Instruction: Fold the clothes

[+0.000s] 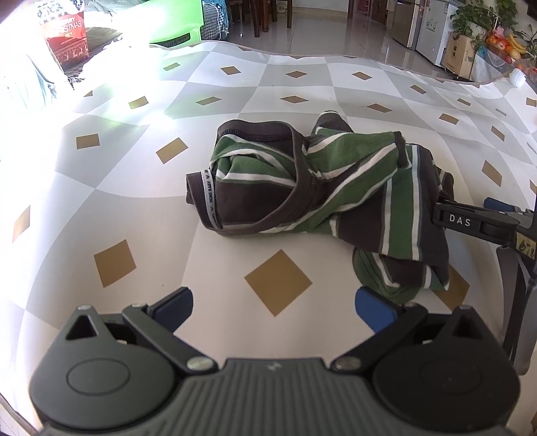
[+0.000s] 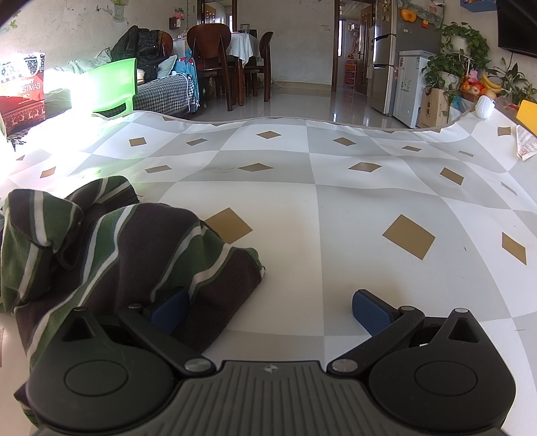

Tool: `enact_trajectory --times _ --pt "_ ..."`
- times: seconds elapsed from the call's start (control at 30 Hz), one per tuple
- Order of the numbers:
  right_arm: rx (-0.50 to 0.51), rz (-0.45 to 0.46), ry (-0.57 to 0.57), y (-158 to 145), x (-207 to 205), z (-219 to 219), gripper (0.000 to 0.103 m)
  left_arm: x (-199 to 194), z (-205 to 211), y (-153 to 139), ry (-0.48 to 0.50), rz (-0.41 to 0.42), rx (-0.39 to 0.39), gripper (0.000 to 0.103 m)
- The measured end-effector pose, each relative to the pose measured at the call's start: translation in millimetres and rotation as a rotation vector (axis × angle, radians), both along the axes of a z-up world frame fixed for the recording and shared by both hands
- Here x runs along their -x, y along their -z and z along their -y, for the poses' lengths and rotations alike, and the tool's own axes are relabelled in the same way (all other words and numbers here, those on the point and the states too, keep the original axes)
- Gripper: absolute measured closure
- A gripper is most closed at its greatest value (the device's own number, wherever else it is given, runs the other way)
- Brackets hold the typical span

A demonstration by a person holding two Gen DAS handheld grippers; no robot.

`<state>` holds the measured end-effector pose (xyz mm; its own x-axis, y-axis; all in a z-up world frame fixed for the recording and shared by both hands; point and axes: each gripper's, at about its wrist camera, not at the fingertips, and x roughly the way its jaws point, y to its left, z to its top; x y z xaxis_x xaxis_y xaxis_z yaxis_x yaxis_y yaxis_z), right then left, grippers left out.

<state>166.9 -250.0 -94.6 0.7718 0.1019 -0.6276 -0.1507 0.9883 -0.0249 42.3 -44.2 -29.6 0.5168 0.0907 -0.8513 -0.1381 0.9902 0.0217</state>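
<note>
both tongs, left tongs [image 1: 273, 307] and right tongs [image 2: 268, 310], gape wide, ready to grab the bunched striped shirt [image 1: 312, 187] ahead on the worktop [image 1: 134, 187].

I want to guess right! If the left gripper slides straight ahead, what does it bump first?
Probably the striped shirt, crumpled ahead of the open left gripper; only bare tablecloth lies between. Depth is uncertain.

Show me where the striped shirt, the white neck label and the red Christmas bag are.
striped shirt [image 1: 399, 201]: left wrist view, on its green and brown body.
white neck label [image 1: 210, 198]: left wrist view, mid-strip with lettering.
red Christmas bag [image 1: 65, 32]: left wrist view, on its printed front.
</note>
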Motion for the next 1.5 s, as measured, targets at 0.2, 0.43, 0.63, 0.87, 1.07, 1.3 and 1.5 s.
enact_trajectory --times 0.2,0.43,0.63,0.87,1.07,1.3,1.5 --pt "0.0 0.0 0.0 0.0 0.0 0.0 0.0 1.5 -0.2 0.5 0.003 -0.002 0.004 0.0" --pt "0.0 0.0 0.0 0.0 0.0 -0.1 0.0 2.3 2.5 2.8 0.011 -0.008 0.003 0.0" --pt "0.0 0.0 0.0 -0.1 0.0 0.0 0.0 2.6 2.1 6.5 0.007 -0.019 -0.009 0.0" --pt "0.0 0.0 0.0 0.0 0.1 0.0 0.0 4.7 3.7 6.4 0.013 -0.017 -0.016 0.0" --pt "0.0 0.0 0.0 -0.1 0.0 0.0 0.0 4.2 3.1 5.1 0.011 -0.011 -0.018 0.0" --pt "0.0 0.0 0.0 0.0 0.1 0.0 0.0 2.6 -2.4 2.4 -0.011 -0.003 -0.001 0.0" --pt "0.0 0.0 0.0 -0.1 0.1 0.1 0.0 2.0 -4.3 1.3 -0.017 0.002 -0.011 0.0"
